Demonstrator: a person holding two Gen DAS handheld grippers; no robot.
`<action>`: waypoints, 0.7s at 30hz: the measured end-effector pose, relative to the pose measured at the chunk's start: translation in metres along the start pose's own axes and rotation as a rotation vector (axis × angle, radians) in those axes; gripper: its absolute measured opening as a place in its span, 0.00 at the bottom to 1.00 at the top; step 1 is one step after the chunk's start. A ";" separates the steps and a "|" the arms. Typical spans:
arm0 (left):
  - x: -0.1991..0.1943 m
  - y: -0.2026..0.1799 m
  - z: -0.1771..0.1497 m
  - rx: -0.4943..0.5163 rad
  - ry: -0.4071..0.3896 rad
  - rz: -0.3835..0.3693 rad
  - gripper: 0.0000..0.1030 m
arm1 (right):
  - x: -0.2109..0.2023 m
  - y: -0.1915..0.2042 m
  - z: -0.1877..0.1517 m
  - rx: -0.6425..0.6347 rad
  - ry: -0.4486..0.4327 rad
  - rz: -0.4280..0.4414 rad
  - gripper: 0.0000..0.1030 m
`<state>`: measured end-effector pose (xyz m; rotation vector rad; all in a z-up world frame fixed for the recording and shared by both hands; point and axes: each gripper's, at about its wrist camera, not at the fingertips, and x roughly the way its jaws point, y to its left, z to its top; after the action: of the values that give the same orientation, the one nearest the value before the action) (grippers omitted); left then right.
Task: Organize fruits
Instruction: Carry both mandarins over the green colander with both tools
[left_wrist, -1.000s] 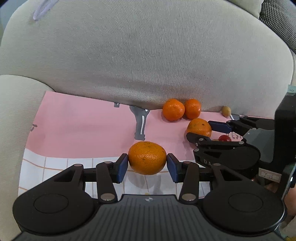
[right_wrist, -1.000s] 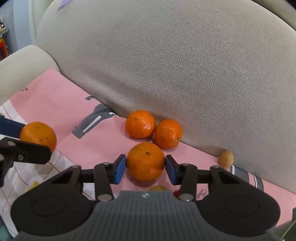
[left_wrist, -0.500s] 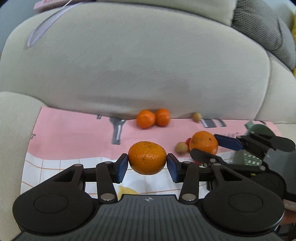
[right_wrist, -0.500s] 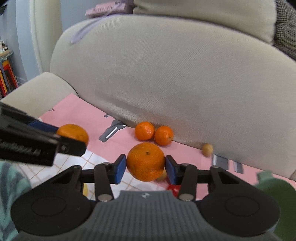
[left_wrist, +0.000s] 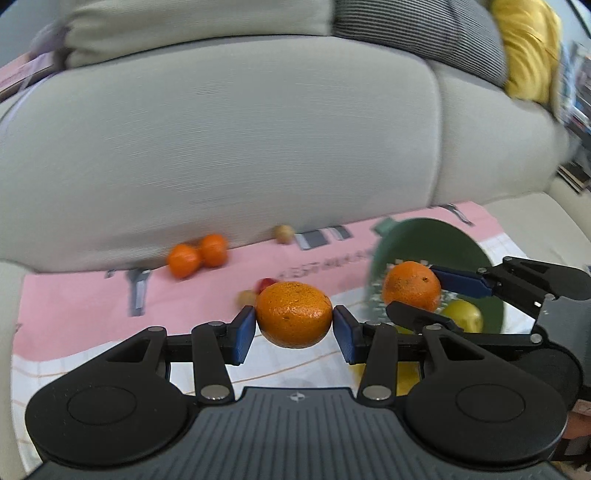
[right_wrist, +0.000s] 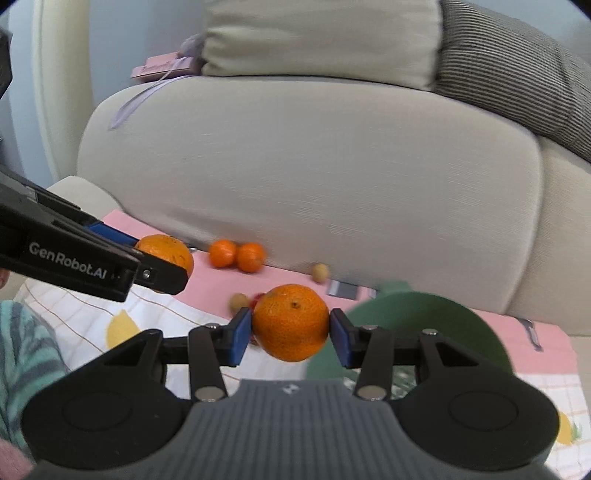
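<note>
My left gripper (left_wrist: 294, 328) is shut on an orange (left_wrist: 293, 314), held up over the pink and white cloth (left_wrist: 74, 306). My right gripper (right_wrist: 290, 336) is shut on a second orange (right_wrist: 291, 322). In the left wrist view that second orange (left_wrist: 411, 285) hangs at the rim of a green bowl (left_wrist: 424, 236), which holds a yellow-green fruit (left_wrist: 462, 315). Two small oranges (left_wrist: 195, 254) lie against the sofa back, with a small tan fruit (left_wrist: 283, 233) to their right. A red fruit (left_wrist: 265, 283) and another tan one (left_wrist: 246, 296) lie just behind my left orange.
The grey sofa back (left_wrist: 221, 147) rises right behind the cloth. A striped cushion (right_wrist: 517, 85) and a yellow cushion (left_wrist: 528, 48) sit on top at the right. A pink box with ribbon (right_wrist: 162, 66) rests on the sofa's left shoulder. A teal striped sleeve (right_wrist: 26, 354) shows lower left.
Both grippers have lifted and pulled back to the right with their oranges. The green bowl has come into view and the fruit by the sofa back looks smaller.
</note>
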<state>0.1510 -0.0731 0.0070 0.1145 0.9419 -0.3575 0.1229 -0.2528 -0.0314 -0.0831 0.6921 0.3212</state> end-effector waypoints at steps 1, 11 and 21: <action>0.001 -0.007 0.002 0.012 0.005 -0.011 0.50 | -0.003 -0.006 -0.003 0.001 0.002 -0.011 0.42; 0.033 -0.074 0.021 0.150 0.073 -0.094 0.50 | -0.006 -0.053 -0.034 0.001 0.048 -0.078 0.42; 0.078 -0.101 0.030 0.163 0.172 -0.134 0.50 | 0.023 -0.071 -0.047 -0.050 0.132 -0.081 0.42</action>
<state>0.1810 -0.1946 -0.0322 0.2345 1.0927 -0.5552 0.1332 -0.3221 -0.0840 -0.1805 0.8097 0.2571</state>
